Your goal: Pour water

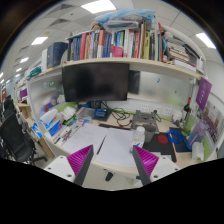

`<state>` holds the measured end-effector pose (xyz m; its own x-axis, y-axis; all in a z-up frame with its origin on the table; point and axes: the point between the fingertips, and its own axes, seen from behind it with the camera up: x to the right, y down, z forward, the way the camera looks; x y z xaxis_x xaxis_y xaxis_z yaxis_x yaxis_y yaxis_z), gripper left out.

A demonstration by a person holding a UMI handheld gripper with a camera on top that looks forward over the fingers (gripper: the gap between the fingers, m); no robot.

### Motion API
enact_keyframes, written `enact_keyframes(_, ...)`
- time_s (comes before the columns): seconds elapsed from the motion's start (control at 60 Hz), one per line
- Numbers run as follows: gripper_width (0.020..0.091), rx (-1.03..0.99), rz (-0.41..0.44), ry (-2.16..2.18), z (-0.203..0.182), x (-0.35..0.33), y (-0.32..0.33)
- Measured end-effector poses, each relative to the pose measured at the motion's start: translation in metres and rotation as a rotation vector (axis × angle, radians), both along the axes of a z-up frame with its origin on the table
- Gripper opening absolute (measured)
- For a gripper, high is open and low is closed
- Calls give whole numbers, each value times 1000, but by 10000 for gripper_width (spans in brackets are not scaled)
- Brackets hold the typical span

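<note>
I see gripper (113, 163) fingers spread, nothing between; desk (110, 143) centre frame, monitor (95, 81) above, bookshelf (110, 45) top.

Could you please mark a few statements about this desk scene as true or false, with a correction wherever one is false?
1. The gripper holds nothing between its fingers. True.
2. The monitor shows a bright picture. False: its screen is dark.
3. Books stand on the shelf above the monitor. True.
4. The fingers are shut on a cup. False: they are open, with only the desk showing between the pads.
5. The monitor hangs above the books. False: it stands below the shelf.
</note>
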<state>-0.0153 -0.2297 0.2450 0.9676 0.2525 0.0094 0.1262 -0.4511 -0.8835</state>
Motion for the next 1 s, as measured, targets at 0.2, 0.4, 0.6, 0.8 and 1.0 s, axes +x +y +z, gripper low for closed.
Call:
enact_keyframes(0.2,810,-10,-99,-46,-44,69,47)
enact_keyframes(0.4,807,27,-165,-69,-93,95,107)
enact_keyframes(0.6,823,20,-201,-29,-151,91,160)
enact_keyframes(0.8,832,28,-222,-19,-178,94,197)
enact_keyframes(1.0,562,71,-217,-44,-189,92,216)
